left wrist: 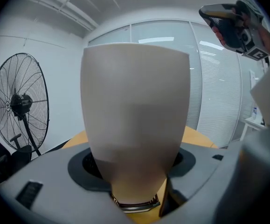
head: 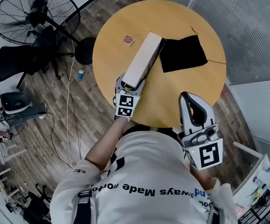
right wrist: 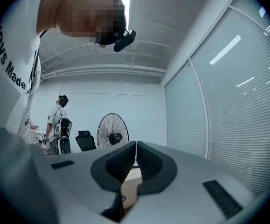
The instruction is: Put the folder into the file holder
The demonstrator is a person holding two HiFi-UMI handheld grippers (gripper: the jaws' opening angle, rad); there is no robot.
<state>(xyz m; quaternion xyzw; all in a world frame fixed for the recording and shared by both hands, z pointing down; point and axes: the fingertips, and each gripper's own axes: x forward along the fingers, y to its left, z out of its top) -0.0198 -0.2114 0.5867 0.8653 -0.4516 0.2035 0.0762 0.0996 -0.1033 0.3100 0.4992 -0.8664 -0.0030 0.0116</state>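
Head view, container: beige box file [head: 143, 59] over the round table [head: 111, 55], long axis running from lower left to upper right; its far end is just beside a black flat pouch [head: 183, 53]; contents not visible.
Head view, left gripper [head: 129, 84]: clamped on the box's near end.
Left gripper view: box fills the centre, with the jaws pressing on both sides.
Right gripper view, right gripper [right wrist: 134, 164]: jaws together, nothing between them.

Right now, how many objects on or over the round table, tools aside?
3: beige folder in the left tool, black pouch by its far end, small brown square to its left. Folder may hide more.
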